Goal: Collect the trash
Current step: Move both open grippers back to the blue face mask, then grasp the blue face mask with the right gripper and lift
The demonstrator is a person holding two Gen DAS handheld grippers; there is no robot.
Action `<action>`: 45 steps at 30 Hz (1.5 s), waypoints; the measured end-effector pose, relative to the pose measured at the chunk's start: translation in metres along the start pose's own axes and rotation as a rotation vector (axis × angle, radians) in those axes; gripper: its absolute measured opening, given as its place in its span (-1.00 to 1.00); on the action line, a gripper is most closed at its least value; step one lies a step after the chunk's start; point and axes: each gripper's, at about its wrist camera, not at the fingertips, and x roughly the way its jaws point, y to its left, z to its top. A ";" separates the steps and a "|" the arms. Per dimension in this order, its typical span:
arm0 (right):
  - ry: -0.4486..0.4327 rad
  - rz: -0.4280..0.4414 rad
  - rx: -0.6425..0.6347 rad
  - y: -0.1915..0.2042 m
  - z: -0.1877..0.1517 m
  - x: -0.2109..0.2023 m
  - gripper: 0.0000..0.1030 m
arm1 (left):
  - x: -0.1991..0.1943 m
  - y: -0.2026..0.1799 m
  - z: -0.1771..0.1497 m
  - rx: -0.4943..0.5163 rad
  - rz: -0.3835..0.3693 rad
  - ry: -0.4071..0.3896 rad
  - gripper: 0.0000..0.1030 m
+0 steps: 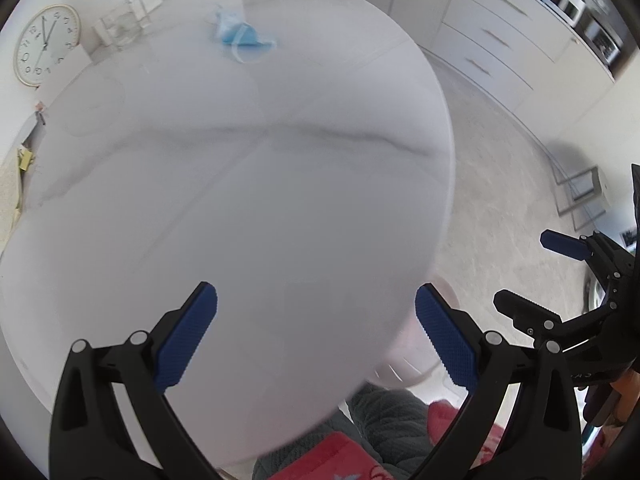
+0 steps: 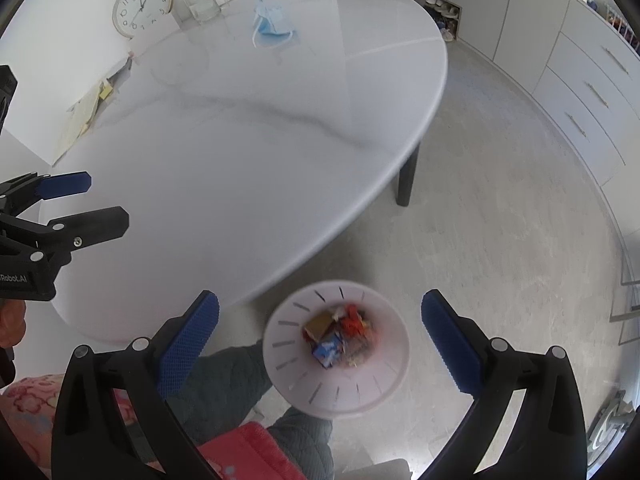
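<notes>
Table (image 2: 248, 168): pale marble-look top, broad and bare except at its far end; the one piece of trash left on it lies there, well apart from both grippers
Bin (image 2: 280, 364): small white slotted basket on the floor just off the table's near edge, below the right gripper; wrappers (image 2: 340, 336) already lie in the bottom
Face mask (image 2: 274, 26): crumpled blue disposable mask near the far edge, beside a clear glass container (image 2: 204, 4) and a clock (image 2: 142, 6) leaning on the wall
Mask handling: judged very light, soft and limp, nothing fragile; it will sag and drape once lifted, and the thin ear loops may slip or snag
Where to grip: probably the bunched pleated body at its raised fold, rather than a loop lying flat on the smooth top
Left gripper (image 1: 316, 336): fingers spread wide, nothing between the blue pads (image 1: 186, 336), hovering over the near table edge, touching nothing
Right gripper (image 2: 320, 344): fingers equally far apart, empty, poised above the bin
</notes>
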 end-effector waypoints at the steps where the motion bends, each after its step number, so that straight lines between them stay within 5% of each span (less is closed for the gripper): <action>1: -0.006 0.003 0.000 0.004 0.012 0.003 0.95 | -0.001 0.007 0.004 -0.004 0.005 -0.003 0.85; 18: -0.054 0.054 -0.036 0.064 0.226 0.090 0.95 | 0.042 0.159 0.153 -0.166 0.063 -0.072 0.85; 28: -0.022 -0.002 -0.071 0.078 0.332 0.172 0.95 | 0.089 0.200 0.225 -0.208 0.048 -0.064 0.85; 34: 0.001 -0.031 -0.097 0.080 0.365 0.203 0.95 | 0.109 0.205 0.250 -0.189 0.033 -0.045 0.85; 45: 0.014 -0.032 -0.108 0.083 0.370 0.214 0.68 | 0.115 0.199 0.257 -0.178 0.022 -0.027 0.85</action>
